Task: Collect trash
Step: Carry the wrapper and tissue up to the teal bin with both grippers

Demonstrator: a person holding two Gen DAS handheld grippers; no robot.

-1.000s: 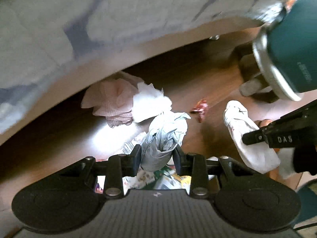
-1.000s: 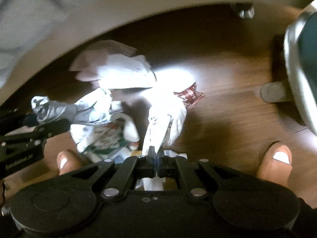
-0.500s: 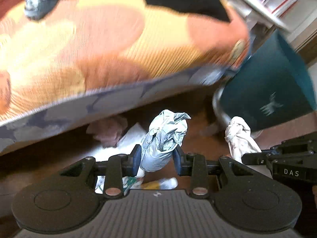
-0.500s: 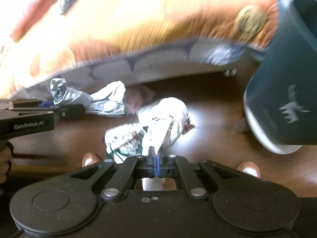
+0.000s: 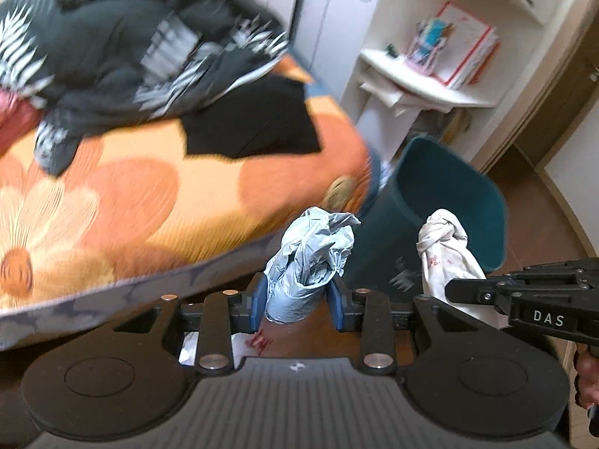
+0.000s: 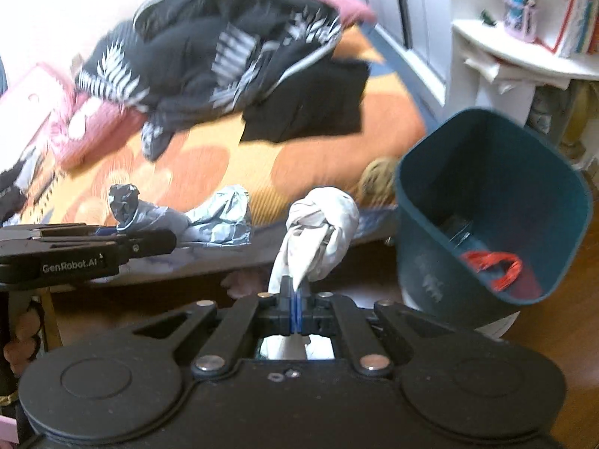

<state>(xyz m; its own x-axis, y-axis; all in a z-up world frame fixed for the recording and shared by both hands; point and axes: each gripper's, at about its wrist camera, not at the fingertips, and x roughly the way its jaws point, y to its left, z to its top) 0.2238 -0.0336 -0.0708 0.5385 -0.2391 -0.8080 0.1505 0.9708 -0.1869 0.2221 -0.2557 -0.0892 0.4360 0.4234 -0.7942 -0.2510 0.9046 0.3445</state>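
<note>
My left gripper (image 5: pixel 297 305) is shut on a crumpled pale blue bag (image 5: pixel 310 254) that stands up between its blue pads. My right gripper (image 6: pixel 294 308) is shut on a knotted white bag (image 6: pixel 322 228) with red marks. Each gripper also shows in the other view: the right one (image 5: pixel 464 288) with the white bag (image 5: pixel 445 247), the left one (image 6: pixel 164 241) with the blue bag (image 6: pixel 221 220). A dark teal bin (image 6: pixel 494 209) stands open to the right, with red scrap inside (image 6: pixel 494 265). In the left wrist view the bin (image 5: pixel 449 205) is just behind both bags.
A bed with an orange flowered cover (image 5: pixel 131 202) and dark clothes (image 5: pixel 123 48) fills the left. A white shelf unit (image 5: pixel 430 86) with books stands behind the bin. More litter lies on the brown floor (image 5: pixel 262 340) below. A hand (image 6: pixel 22 340) shows at the left edge.
Both grippers have risen from the floor beside the bed with their bags still held. The view swung up from the floor litter to the bed top, the shelf and the open bin.
</note>
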